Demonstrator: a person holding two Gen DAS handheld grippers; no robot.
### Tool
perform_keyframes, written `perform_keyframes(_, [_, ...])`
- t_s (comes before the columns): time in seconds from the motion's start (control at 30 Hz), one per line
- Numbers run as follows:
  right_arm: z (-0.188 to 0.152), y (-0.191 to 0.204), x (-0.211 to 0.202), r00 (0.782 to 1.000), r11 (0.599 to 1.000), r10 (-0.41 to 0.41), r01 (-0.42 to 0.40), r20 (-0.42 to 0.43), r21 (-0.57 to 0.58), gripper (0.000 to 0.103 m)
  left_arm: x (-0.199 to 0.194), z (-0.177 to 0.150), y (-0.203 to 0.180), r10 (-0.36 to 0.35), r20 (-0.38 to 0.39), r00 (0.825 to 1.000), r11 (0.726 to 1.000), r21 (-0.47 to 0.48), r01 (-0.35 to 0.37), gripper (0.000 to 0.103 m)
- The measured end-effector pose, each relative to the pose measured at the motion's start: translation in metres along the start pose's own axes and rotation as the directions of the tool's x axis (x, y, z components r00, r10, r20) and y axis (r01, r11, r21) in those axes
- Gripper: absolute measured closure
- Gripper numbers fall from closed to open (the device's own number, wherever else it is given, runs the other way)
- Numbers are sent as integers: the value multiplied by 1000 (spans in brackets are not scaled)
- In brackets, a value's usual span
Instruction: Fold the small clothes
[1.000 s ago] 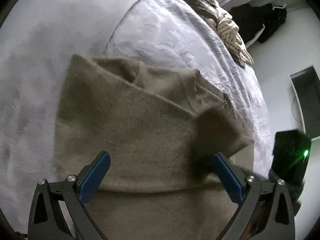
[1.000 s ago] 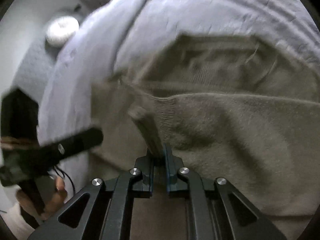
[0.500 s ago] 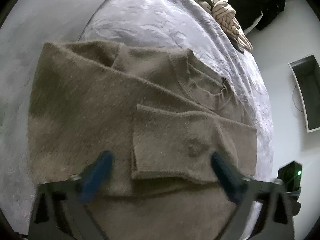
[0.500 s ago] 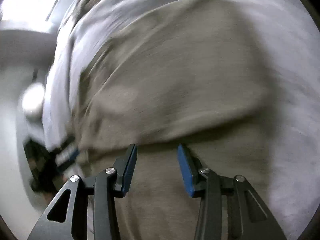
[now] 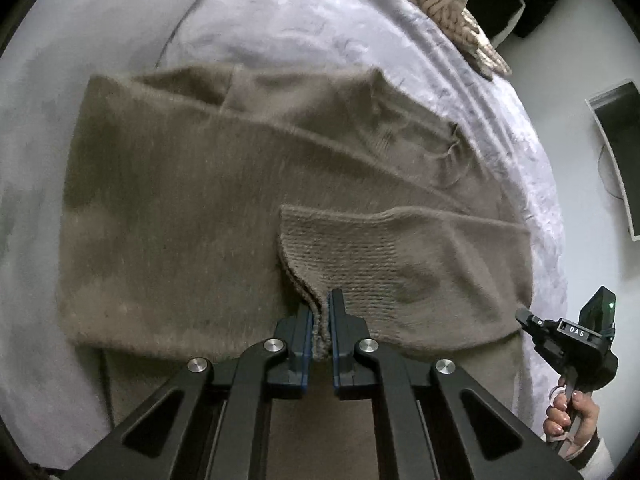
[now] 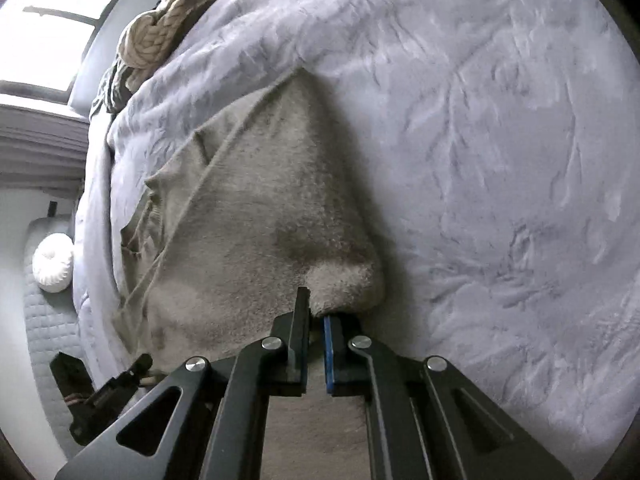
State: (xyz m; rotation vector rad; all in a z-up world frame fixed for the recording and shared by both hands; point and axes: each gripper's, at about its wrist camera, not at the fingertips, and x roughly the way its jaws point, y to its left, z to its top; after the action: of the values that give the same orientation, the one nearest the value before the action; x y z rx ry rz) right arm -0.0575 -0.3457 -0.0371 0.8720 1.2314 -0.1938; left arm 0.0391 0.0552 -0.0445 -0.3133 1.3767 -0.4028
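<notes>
from the left wrist, the left gripper [image 5: 320, 316] has its jaws nipped tight on the ribbed cuff of a folded-in sleeve [image 5: 360, 256], a little pleat of knit standing up between the blue pads. the taupe sweater [image 5: 180, 208] lies spread flat on the pale grey bedspread [image 5: 300, 20], sleeve laid across the body, neckline toward the far right. a cream and brown bundle of knitwear [image 5: 448, 8] sits at the far edge of the bed. low on the right, a hand [image 5: 568, 420] holds the other black tool by the sweater's edge.

from the right wrist, the right gripper [image 6: 316, 320] is pinched narrow on the near folded corner of the sweater [image 6: 260, 220], cloth bulging just past the tips. the bedspread [image 6: 500, 160] fills the right side. a round white cushion [image 6: 52, 264] rests on a quilted seat at the left.
</notes>
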Motion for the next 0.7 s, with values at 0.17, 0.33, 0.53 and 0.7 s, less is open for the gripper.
perform_keyframes(0.17, [-1,-8,-9,999,1000,18,-18,-30,-10,94,-5,-8,5,30,8,1000,999,37,-30,95])
perform_keyframes(0.33, [-18,6,-19,994,993,-36,24,-105,-117,89,-26,-9,15,173,49,984,982,66,-176,95])
perform_keyframes(0.53, [6,10,-47,1000,990,4,0,29,-138,37,-47,1,10,183,100,978,978,80,-191,94])
perform_keyframes(0.7, [55,-3,-31,994,997,61,-56,87,-54,39,-31,13,-13,163,103,981,979,106,-173,94])
